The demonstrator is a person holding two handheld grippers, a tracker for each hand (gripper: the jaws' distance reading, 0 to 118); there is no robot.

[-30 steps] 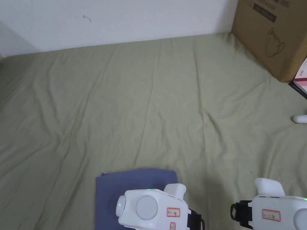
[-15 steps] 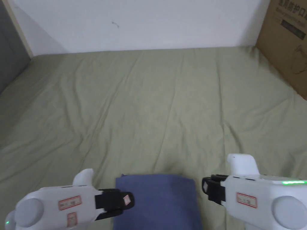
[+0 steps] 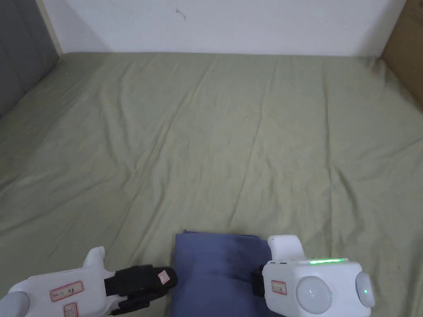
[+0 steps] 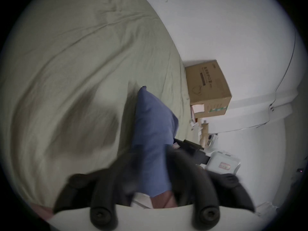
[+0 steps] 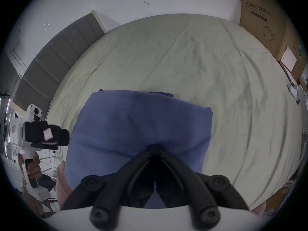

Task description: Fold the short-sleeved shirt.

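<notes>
green bedsheet [image 3: 231, 136] | cardboard box [image 5: 266, 23] | grey headboard [image 5: 55, 54]

green bedsheet [image 3: 231, 136], white wall [image 3: 248, 24], cardboard box [image 5: 266, 23]

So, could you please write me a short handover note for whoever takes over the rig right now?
Right gripper: jaws shut, tips over the blue shirt; whether they pinch cloth is unclear.
Left gripper: beside the shirt's left edge, off the cloth as far as the head view shows; its own view is blurred, so open or shut is unclear.
Shirt: lies as a compact rectangle at the near edge of the green sheet.
Done: the folding appears largely complete.
Left: probably only smoothing or a last fold, then pulling both grippers away.
</notes>
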